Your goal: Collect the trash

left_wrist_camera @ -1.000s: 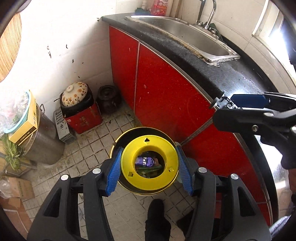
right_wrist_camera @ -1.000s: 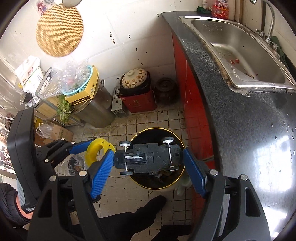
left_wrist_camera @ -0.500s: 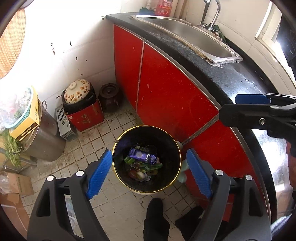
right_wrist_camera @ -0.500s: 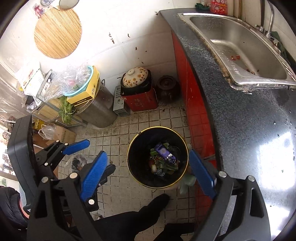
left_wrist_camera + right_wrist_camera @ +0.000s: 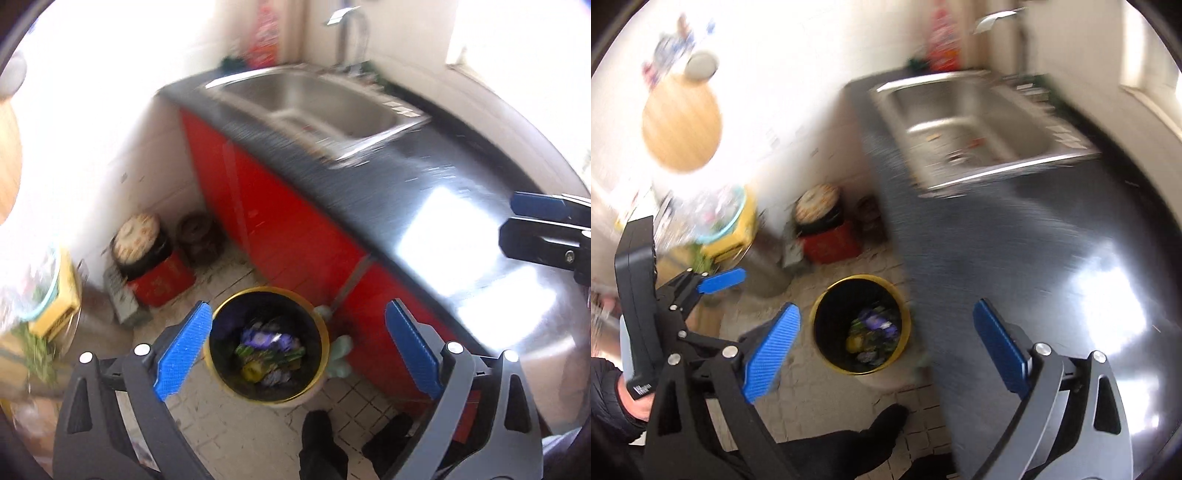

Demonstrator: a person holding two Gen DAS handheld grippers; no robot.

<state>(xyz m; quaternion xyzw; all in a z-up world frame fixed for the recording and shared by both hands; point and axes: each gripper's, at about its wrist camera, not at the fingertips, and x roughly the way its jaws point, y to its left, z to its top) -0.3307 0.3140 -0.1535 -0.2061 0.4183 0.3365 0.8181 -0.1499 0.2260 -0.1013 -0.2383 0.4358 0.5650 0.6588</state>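
- Black plastic, gold-rimmed: trash bin (image 5: 269, 343) on the tiled floor (image 5: 236, 424) in the left wrist view, hard against the red cabinet (image 5: 288, 236), with wrappers and scraps (image 5: 269, 350) heaped at the bottom.
- Left gripper (image 5: 295, 347) above the bin, blue pads wide apart and opening further, nothing between them but the bin far below.
- Right edge of the same view: tip of the other gripper over the dark countertop (image 5: 424, 177), steel sink (image 5: 325, 107) behind.
- Heavy motion blur across wall and counter; small details there not readable.
- Right wrist view: right gripper (image 5: 882, 347) likewise empty, jaws spreading and released, the bin (image 5: 859, 328) between the pads in the picture yet well beneath them.
- Left gripper visible at the left edge, held in a dark-sleeved hand (image 5: 631, 398), a pad tip pointing toward the clutter by the wall.
- Dark shoe (image 5: 886, 417) just beside the bin's base.
- Judged step: drop done, both tools free, next piece of trash to be found.
- For a clean follow-up: slow the swing until the view sharpens, keep the jaws fully spread on approach, come down on the next item from above with a pad on either side, close only once both pads bracket it.
- Risk, as a guess: knocking the bin with foot or tool while turning away, given the tight gap to the cabinet.
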